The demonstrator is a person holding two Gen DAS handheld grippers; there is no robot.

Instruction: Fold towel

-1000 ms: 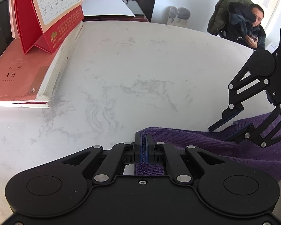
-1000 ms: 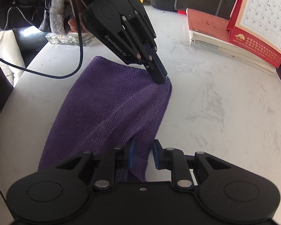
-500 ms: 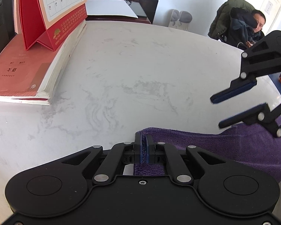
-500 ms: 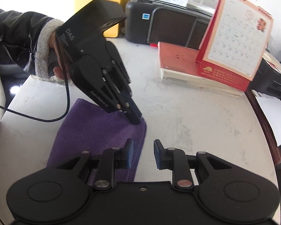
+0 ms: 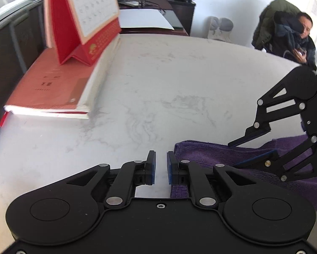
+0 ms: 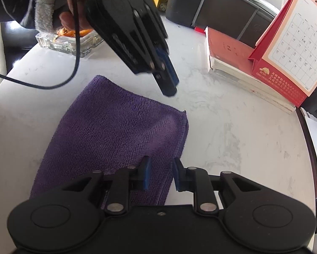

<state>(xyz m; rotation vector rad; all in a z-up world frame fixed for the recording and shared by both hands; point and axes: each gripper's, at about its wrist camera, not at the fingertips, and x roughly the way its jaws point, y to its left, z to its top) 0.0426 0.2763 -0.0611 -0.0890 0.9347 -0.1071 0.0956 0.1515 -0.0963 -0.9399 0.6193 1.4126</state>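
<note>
Fingers [image 6: 145,172] apart, purple towel [image 6: 116,135] folded flat, released

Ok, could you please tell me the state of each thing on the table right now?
Towel: folded, lying flat, ungripped.
Left gripper: open, jaws just been opening, nothing between them.
Right gripper: open over the towel's edge, gripping nothing.
Calendar: standing upright on the book.
Book: closed, lying flat.
Glass dish: upright, orange bits inside.
</note>
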